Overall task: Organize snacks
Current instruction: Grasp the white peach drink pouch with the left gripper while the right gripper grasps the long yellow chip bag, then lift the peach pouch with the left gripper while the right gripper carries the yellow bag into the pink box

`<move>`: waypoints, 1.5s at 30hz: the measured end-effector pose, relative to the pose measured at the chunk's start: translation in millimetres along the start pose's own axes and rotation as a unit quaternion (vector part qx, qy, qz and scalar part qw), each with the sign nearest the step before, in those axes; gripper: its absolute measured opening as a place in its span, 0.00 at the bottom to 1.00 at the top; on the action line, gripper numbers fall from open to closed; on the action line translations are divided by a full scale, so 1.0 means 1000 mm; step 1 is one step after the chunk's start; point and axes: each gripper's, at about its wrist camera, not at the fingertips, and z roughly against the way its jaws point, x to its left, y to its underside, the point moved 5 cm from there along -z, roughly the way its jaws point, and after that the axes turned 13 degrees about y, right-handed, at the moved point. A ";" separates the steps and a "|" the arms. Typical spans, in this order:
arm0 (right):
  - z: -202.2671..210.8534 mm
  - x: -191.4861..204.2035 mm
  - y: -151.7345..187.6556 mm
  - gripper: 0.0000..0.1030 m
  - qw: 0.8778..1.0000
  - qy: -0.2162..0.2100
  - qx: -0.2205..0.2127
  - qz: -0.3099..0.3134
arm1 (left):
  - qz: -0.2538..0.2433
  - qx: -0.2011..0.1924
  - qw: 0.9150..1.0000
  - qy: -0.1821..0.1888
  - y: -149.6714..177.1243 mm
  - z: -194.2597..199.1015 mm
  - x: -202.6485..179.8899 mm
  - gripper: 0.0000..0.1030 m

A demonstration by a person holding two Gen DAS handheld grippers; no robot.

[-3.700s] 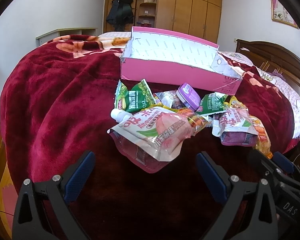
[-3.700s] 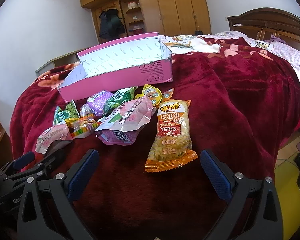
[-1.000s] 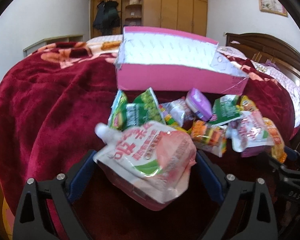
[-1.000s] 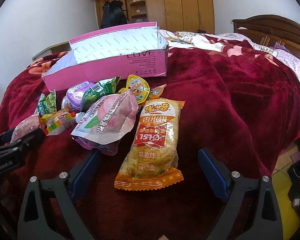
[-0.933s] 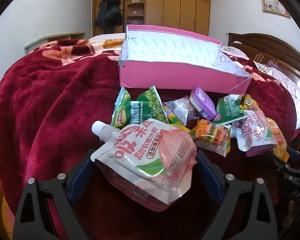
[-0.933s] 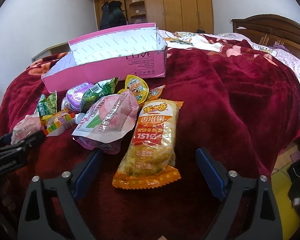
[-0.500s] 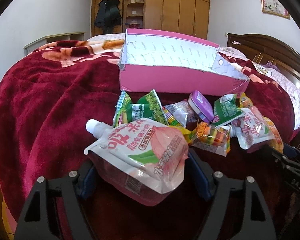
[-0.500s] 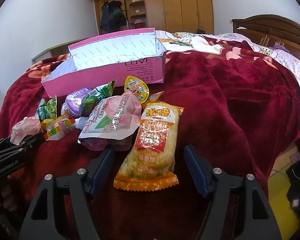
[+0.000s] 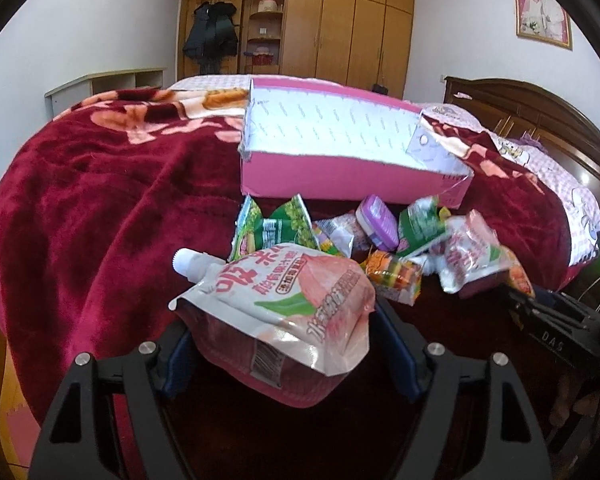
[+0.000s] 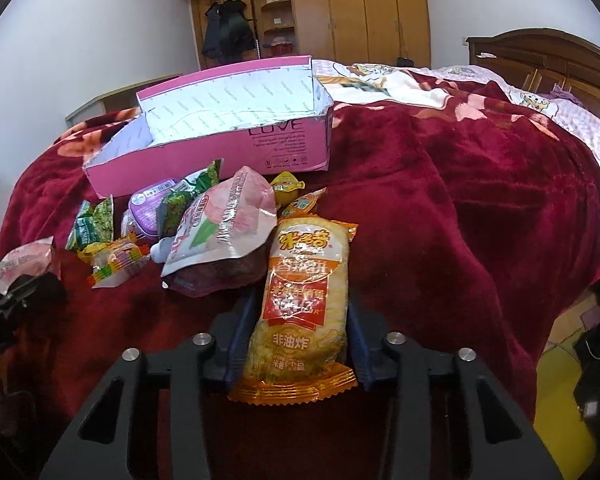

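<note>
A pile of snacks lies on a red blanket in front of an open pink box [image 9: 352, 178] [image 10: 220, 156]. My left gripper [image 9: 284, 344] is shut on a peach juice pouch [image 9: 284, 300] with a white spout, its blue pads pressing both sides. My right gripper [image 10: 298, 320] is shut on a long orange rice-cracker bag [image 10: 304, 300]. A second peach pouch [image 10: 224, 228] [image 9: 468, 256] lies just left of the cracker bag. Green pea packets [image 9: 272, 228], a purple tub [image 9: 376, 216] [image 10: 148, 208] and a colourful candy packet [image 9: 396, 280] [image 10: 116, 260] lie between.
The red blanket [image 9: 100, 208] [image 10: 480, 200] covers the bed and drops off at the near edge. A dark wooden headboard [image 9: 540, 112] stands at the right. Wardrobes [image 10: 360, 12] line the far wall. The other gripper shows at the frame edges [image 9: 552, 320] [image 10: 4, 308].
Both grippers moved forward and closed: the left on the peach pouch, the right on the orange cracker bag. Both snacks now sit between the pads.
</note>
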 end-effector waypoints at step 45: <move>-0.078 0.041 -0.165 0.39 0.992 -0.127 -0.011 0.021 | -0.031 0.024 0.999 -0.025 -0.158 -0.130 0.016 0.79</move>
